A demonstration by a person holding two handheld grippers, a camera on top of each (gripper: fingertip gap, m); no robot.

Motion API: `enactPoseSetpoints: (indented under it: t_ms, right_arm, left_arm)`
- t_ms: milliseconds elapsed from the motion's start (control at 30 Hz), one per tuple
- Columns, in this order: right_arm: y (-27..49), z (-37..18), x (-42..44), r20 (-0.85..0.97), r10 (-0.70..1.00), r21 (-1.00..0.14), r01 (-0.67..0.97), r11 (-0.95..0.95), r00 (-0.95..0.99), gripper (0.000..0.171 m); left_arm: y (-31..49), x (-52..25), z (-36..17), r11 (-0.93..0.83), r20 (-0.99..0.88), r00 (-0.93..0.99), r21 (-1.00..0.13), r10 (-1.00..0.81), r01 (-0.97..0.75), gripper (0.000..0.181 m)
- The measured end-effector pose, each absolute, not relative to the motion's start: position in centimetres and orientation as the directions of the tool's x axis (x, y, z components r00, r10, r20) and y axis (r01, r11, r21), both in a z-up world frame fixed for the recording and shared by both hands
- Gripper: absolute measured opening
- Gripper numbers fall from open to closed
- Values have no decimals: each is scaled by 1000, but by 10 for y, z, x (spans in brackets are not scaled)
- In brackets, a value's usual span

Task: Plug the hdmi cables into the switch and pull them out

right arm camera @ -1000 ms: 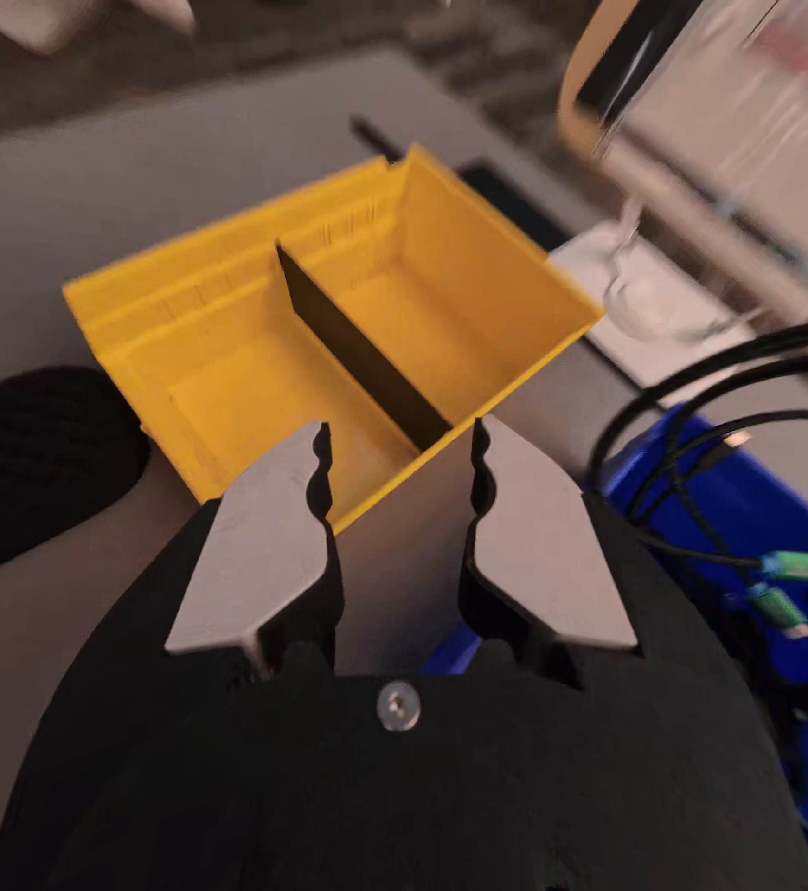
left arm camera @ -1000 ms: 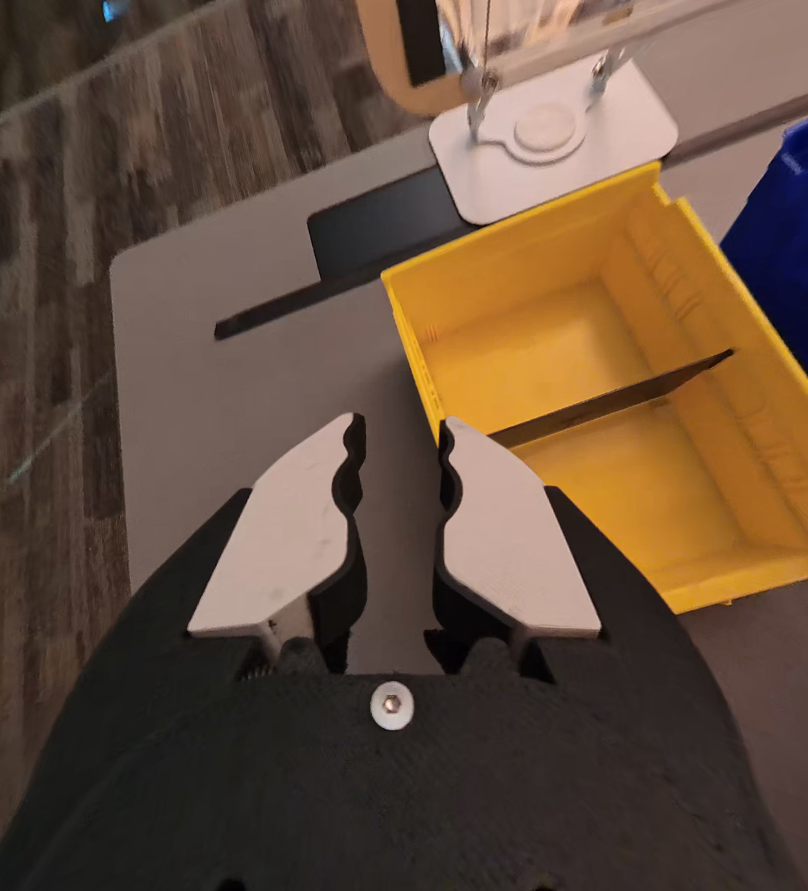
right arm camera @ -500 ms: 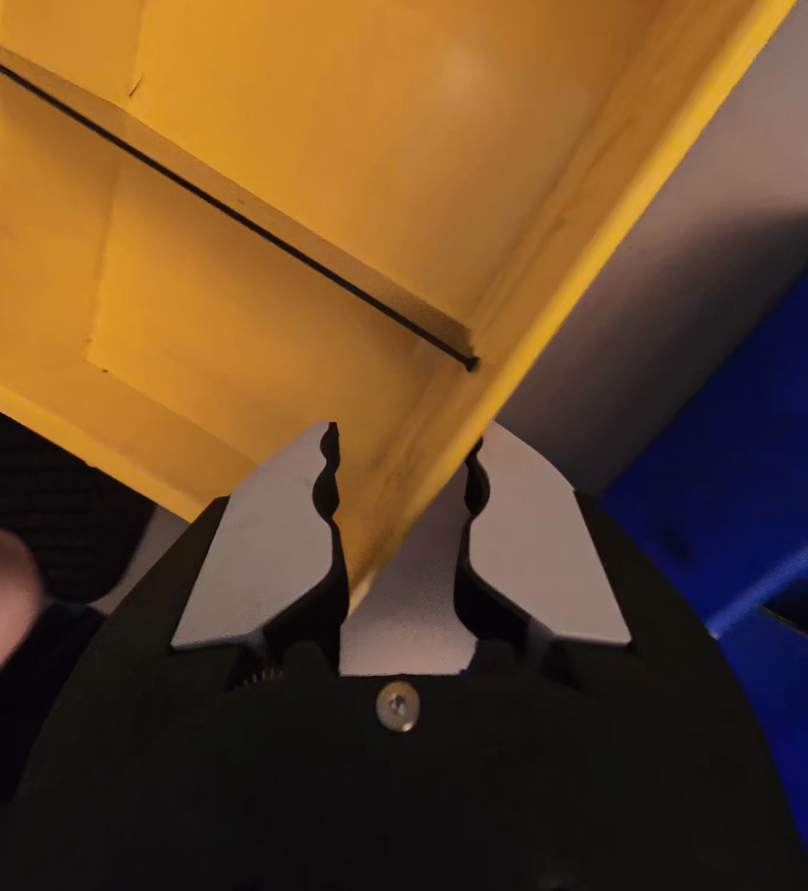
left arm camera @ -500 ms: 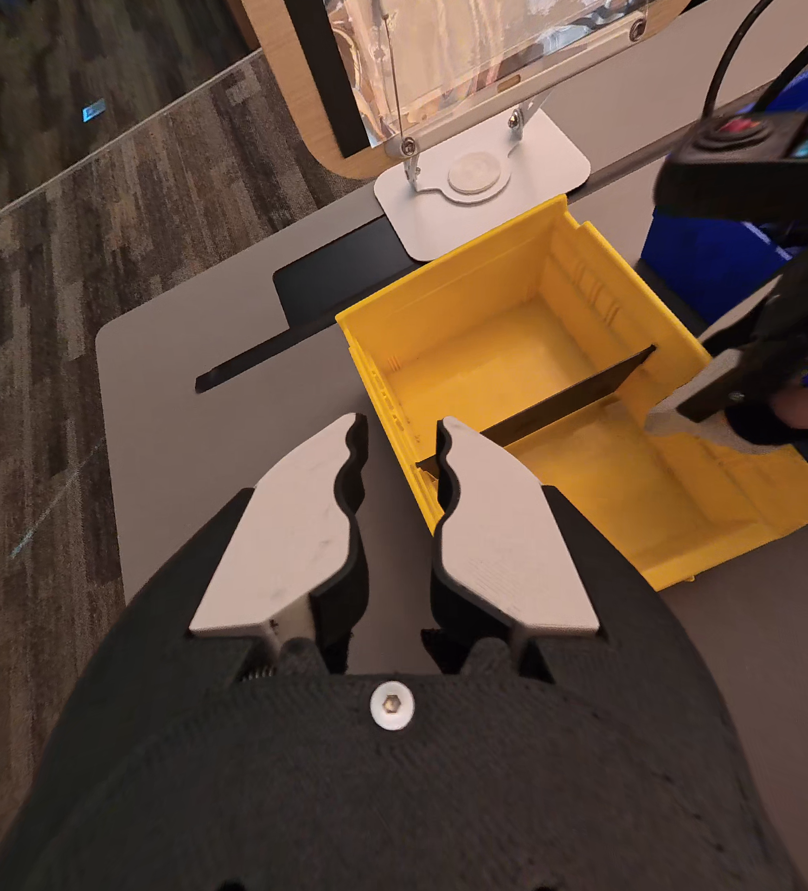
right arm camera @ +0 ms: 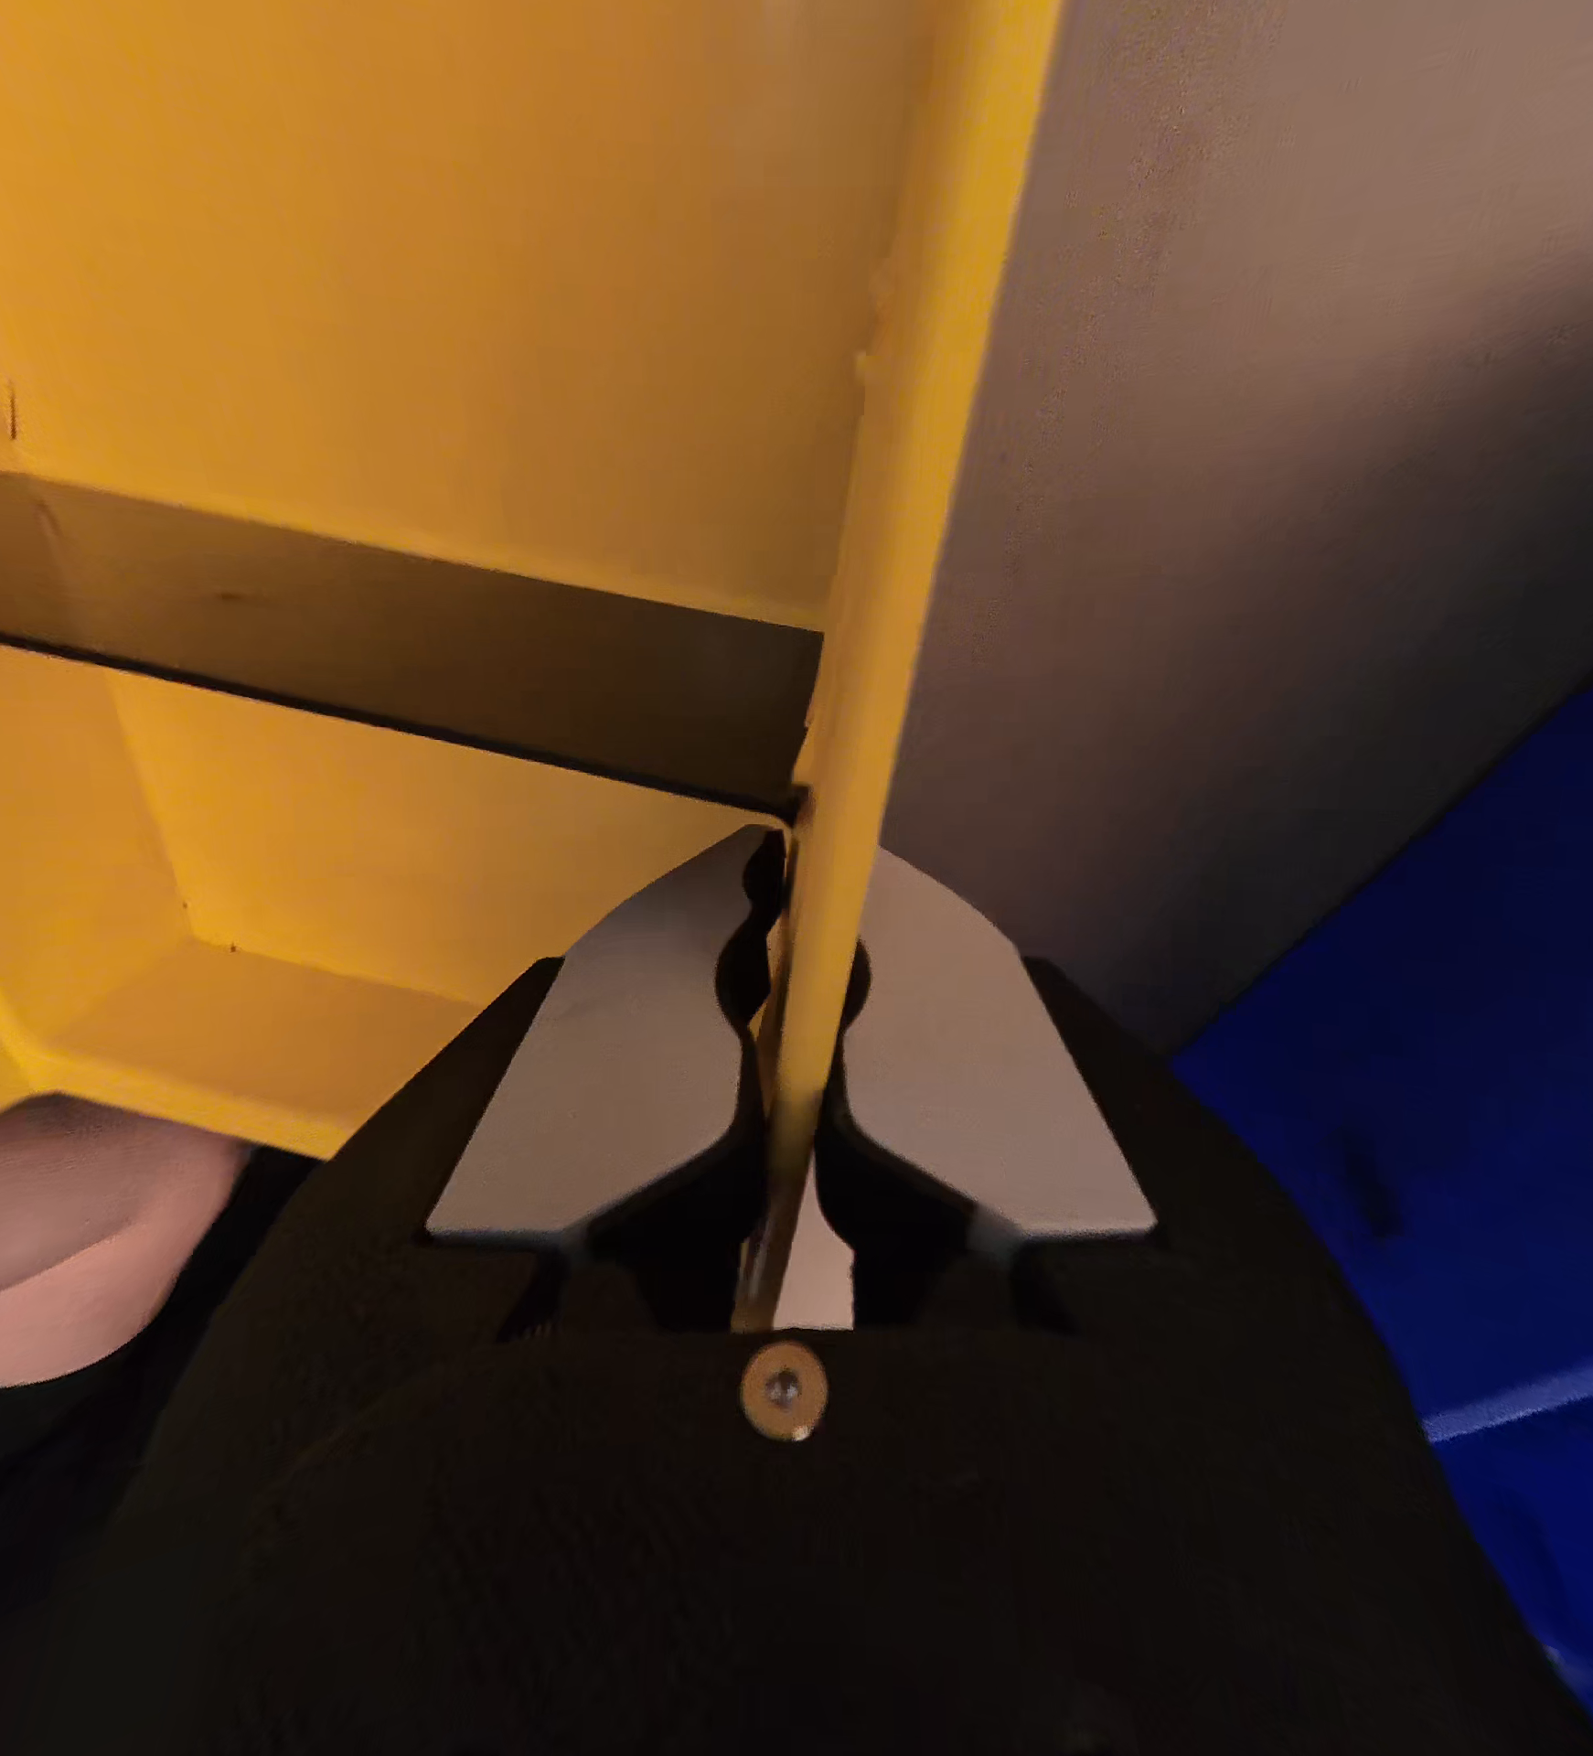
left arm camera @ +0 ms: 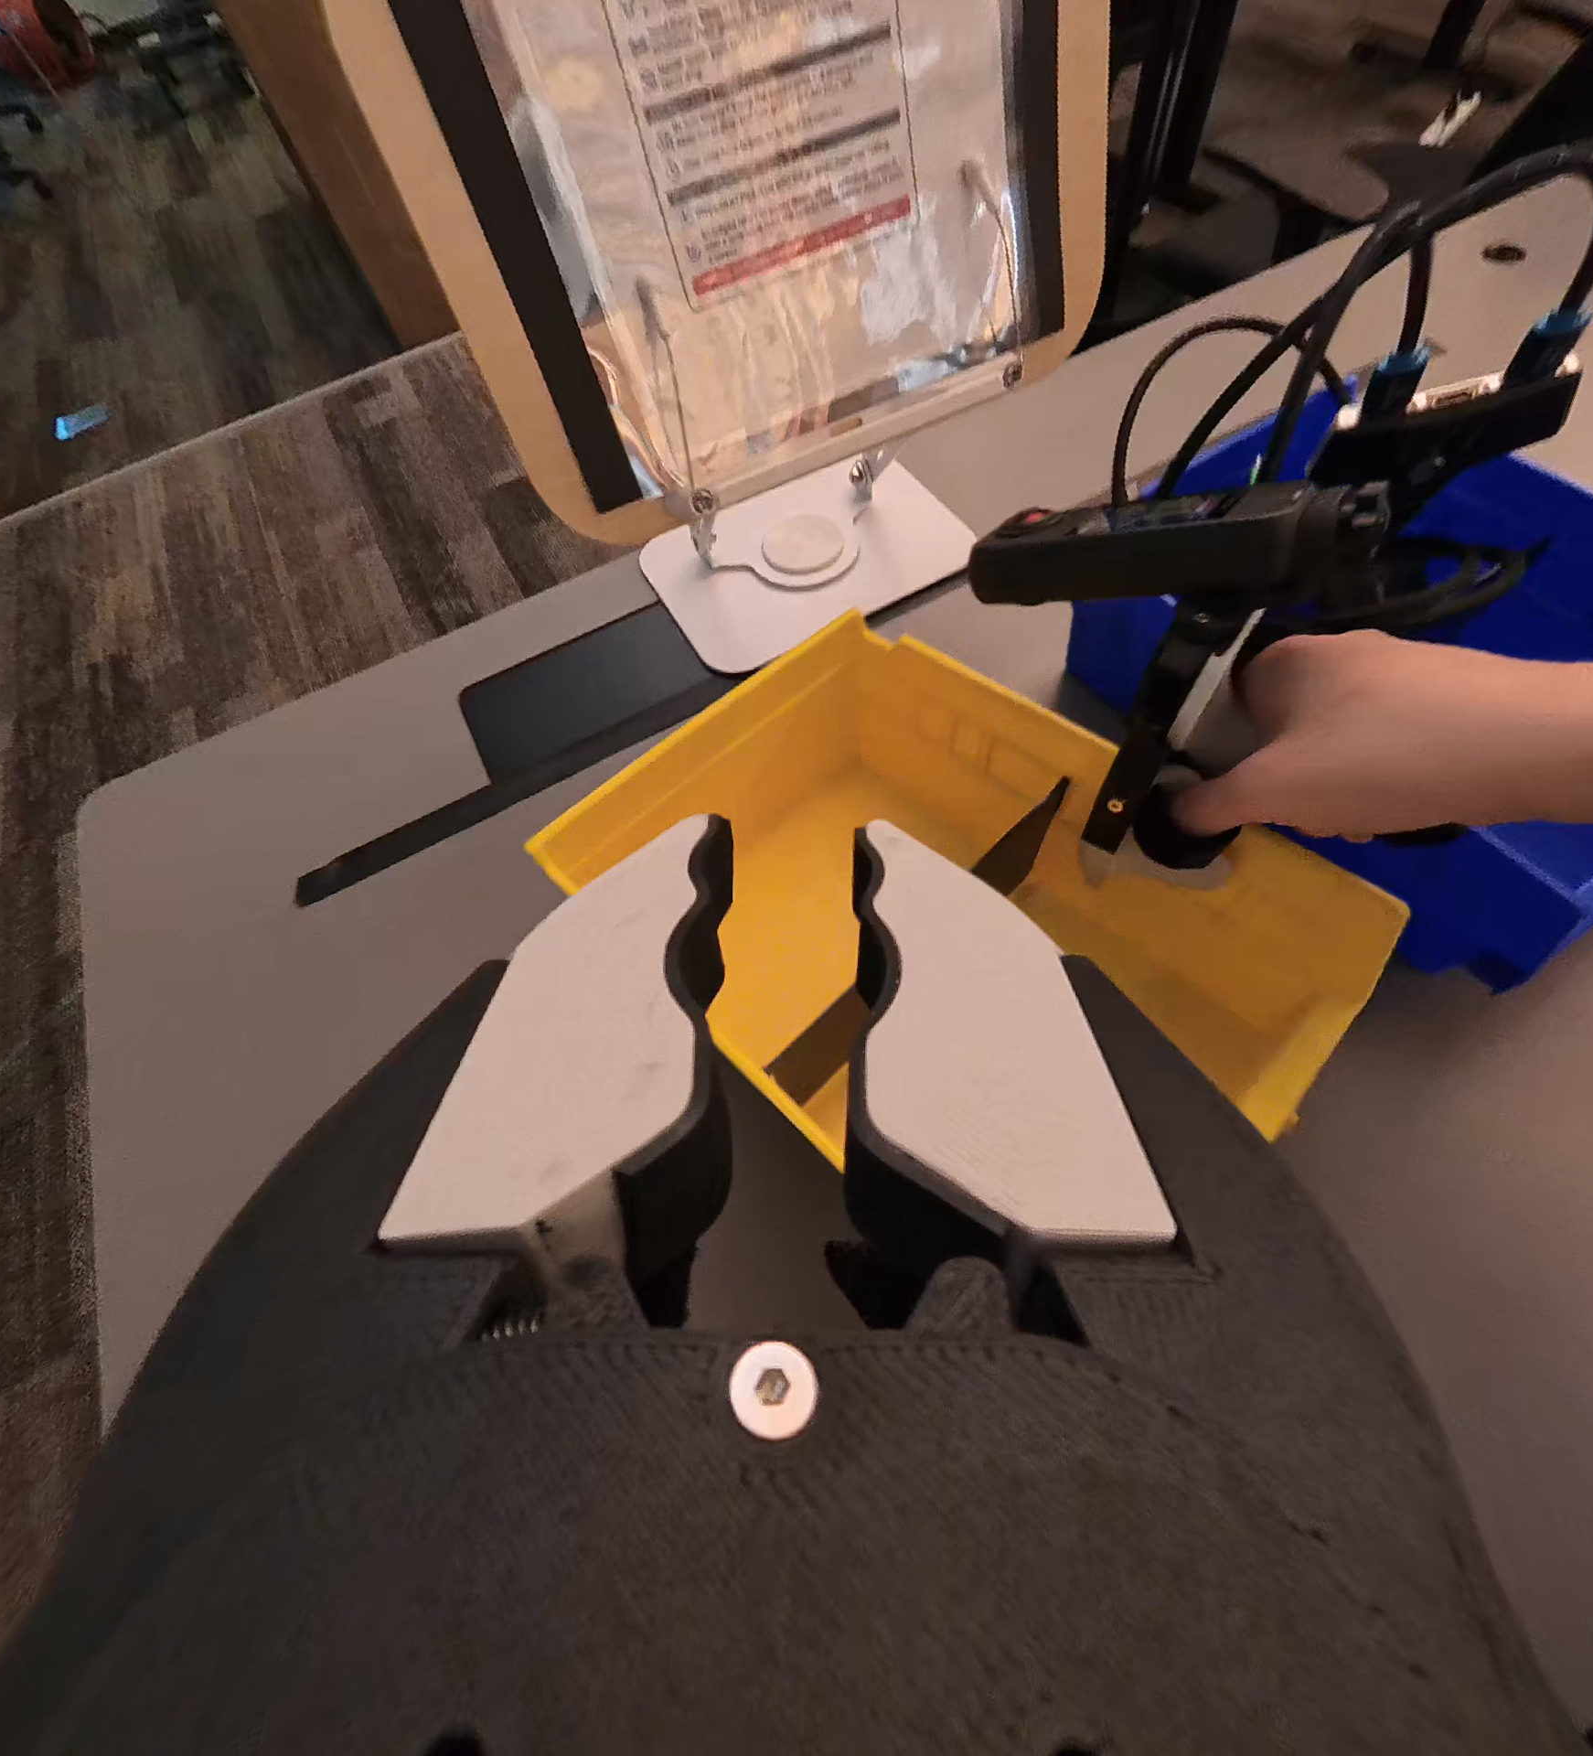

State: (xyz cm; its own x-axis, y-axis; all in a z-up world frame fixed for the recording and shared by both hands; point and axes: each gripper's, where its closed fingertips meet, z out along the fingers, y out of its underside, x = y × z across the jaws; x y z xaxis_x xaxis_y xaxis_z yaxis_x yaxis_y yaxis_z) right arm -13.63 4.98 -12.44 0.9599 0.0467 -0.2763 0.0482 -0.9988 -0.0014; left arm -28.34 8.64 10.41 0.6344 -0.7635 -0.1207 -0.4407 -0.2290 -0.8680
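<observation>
A yellow bin (left arm camera: 926, 732) with a black divider (left arm camera: 1021, 836) stands on the grey table (left arm camera: 299, 950); both its compartments look empty. My left gripper (left arm camera: 788, 855) is open and empty, above the bin's near left corner. My right gripper (right arm camera: 821, 855) is shut on the bin's side wall (right arm camera: 907, 475), next to the divider (right arm camera: 394, 646). It also shows in the left wrist view (left arm camera: 1144, 836), held by a hand on the bin's right wall. Black cables (left arm camera: 1249, 380) loop above a blue bin (left arm camera: 1534, 608). No switch is in view.
A framed sign on a white stand (left arm camera: 802, 561) is behind the yellow bin, with a black strip (left arm camera: 584, 694) in the table beside it. The blue bin (right arm camera: 1486, 1045) sits close to the right of the yellow bin. The table's left edge drops to carpeted floor (left arm camera: 109, 570). Tip to tip, the grippers are about 30 cm apart.
My right gripper has gone down onto the yellow bin's side wall and shut on it. My left gripper has moved forward over the bin's near corner, staying open.
</observation>
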Motion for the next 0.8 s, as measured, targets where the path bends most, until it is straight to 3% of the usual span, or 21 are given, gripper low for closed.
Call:
enactPoseSetpoints:
  t_ms: [100, 233, 367, 467, 600, 700, 800]
  right_arm:
    - [56, -105, -159, -332, 84, -21, 81, -996, 940, 6]
    - [71, -51, -179, -289, 222, -89, 205, -975, 931, 6]
    - [79, 31, -169, -278, 249, -158, 212, -964, 928, 6]
    - [74, 95, -142, -236, 266, -220, 215, -951, 935, 6]
    - [51, 177, -85, -194, 242, -314, 173, -934, 951, 6]
    - [17, 222, -29, -205, 160, -344, 82, -935, 966, 5]
    - [-21, 246, 39, -170, 49, -395, -22, -918, 984, 5]
  left_arm:
    - [81, -294, 128, -188, -110, 673, -917, -731, -353, 33]
    - [56, -335, 201, -88, 131, 721, -991, -680, 97, 49]
    - [3, -396, 250, 26, 246, 598, -912, -763, 409, 67]
    - [-30, -457, 281, 193, 276, 567, -752, -776, 630, 79]
    - [-32, -483, 279, 222, 300, 593, -729, -748, 648, 85]
    - [-14, -443, 267, 56, 301, 496, -810, -815, 584, 83]
    - [13, -373, 232, -167, 324, 398, -910, -858, 380, 73]
